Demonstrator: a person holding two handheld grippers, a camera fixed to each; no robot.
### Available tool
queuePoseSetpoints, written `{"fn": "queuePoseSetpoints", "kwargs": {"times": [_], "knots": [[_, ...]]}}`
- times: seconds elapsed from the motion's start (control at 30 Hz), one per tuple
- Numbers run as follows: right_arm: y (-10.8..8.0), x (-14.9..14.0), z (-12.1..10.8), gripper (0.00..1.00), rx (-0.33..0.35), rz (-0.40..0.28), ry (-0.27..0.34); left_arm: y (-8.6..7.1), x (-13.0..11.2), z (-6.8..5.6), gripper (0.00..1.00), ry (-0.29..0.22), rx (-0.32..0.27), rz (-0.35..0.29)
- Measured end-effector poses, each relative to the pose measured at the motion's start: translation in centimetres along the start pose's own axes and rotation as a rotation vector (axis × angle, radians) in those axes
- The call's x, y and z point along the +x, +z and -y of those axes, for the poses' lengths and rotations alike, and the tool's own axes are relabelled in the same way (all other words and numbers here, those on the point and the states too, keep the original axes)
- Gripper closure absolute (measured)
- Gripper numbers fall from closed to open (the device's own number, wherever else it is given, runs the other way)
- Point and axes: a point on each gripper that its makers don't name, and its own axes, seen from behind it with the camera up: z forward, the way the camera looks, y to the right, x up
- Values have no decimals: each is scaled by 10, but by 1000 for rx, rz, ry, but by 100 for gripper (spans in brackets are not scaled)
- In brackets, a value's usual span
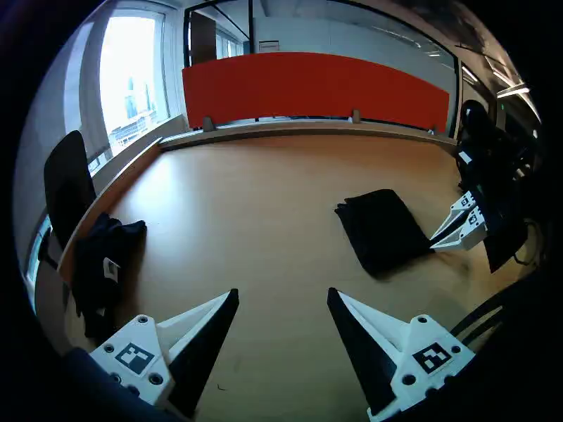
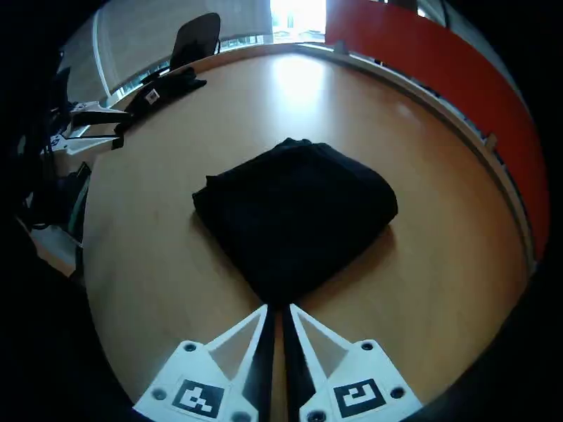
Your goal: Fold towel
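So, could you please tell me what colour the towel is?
The towel is plain black, clearest in the right gripper view.

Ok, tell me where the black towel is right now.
The black towel lies folded on the wooden table, its near corner just ahead of the right gripper; in the left gripper view it sits right of centre.
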Motion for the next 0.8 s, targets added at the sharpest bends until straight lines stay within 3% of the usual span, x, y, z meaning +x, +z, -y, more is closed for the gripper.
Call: {"fn": "queuePoseSetpoints", "kwargs": {"times": [0.43,0.8], "knots": [[-12,19,-5,98,-15,-35,-15,-1,1,-2,7,2,-10,-6],[-37,71,-15,98,-40,-107,-75,-2,7,0,7,5,-14,-24]]}}
